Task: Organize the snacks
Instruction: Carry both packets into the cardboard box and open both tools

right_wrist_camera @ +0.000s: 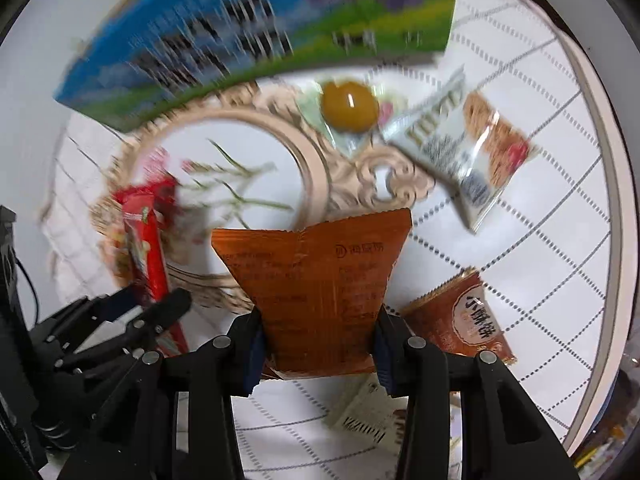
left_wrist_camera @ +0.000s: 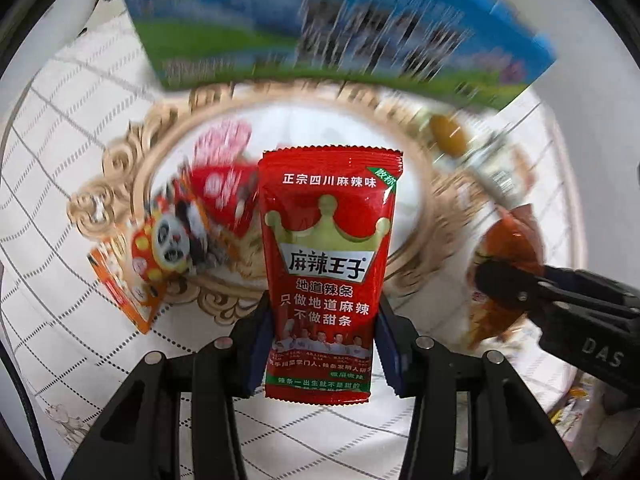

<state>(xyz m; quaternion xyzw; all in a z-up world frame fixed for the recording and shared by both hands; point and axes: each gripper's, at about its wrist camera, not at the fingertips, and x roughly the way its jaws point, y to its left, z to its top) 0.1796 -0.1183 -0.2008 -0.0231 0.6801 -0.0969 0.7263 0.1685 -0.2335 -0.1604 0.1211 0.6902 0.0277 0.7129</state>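
Note:
My left gripper (left_wrist_camera: 320, 344) is shut on a red spicy-strip packet (left_wrist_camera: 326, 272), held upright above the near rim of an ornate gold-rimmed oval tray (left_wrist_camera: 120, 168). A red packet (left_wrist_camera: 222, 196) and an orange panda packet (left_wrist_camera: 160, 252) lie at the tray's left. My right gripper (right_wrist_camera: 318, 344) is shut on an orange-brown packet (right_wrist_camera: 320, 292), held above the tray (right_wrist_camera: 380, 176). The right gripper also shows at the right in the left wrist view (left_wrist_camera: 500, 276), and the left gripper with its red packet (right_wrist_camera: 144, 248) shows at the left in the right wrist view.
A blue and green box (left_wrist_camera: 320, 28) stands behind the tray, also in the right wrist view (right_wrist_camera: 240, 32). On the white quilted cloth (right_wrist_camera: 540, 220) lie a yellow-egg packet (right_wrist_camera: 348, 108), a white biscuit packet (right_wrist_camera: 460, 148), a brown packet (right_wrist_camera: 464, 320) and a beige one (right_wrist_camera: 368, 420).

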